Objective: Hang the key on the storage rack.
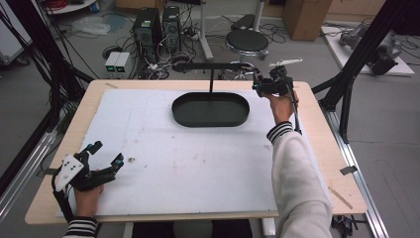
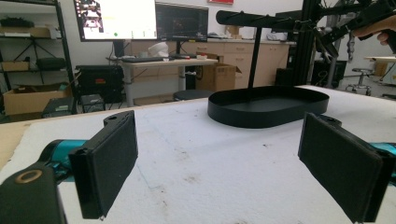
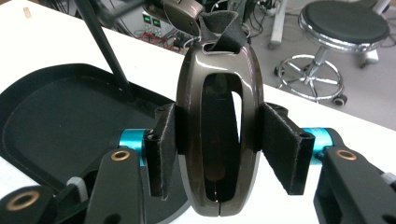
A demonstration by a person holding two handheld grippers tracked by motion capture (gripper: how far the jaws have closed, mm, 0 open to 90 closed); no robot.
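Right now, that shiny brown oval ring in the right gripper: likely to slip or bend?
The oval ring has a glossy, polished surface, so it may slide in the right gripper, though the padded jaws clamp both its sides. It looks rigid, likely metal or hard plastic; it shows no bowing under the squeeze. The dark strap at its top looks floppy.

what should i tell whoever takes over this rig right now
Right gripper: shut on a glossy brown oval ring with a black strap at its top, held up near the right end of the stand's crossbar.
Left gripper: open, empty, low over the white mat at the near left.
Black oval tray: at the far middle of the mat, empty, the stand's post rising from it.
Done: ring gripped. Whether it is going onto the bar or coming off, I can't tell.
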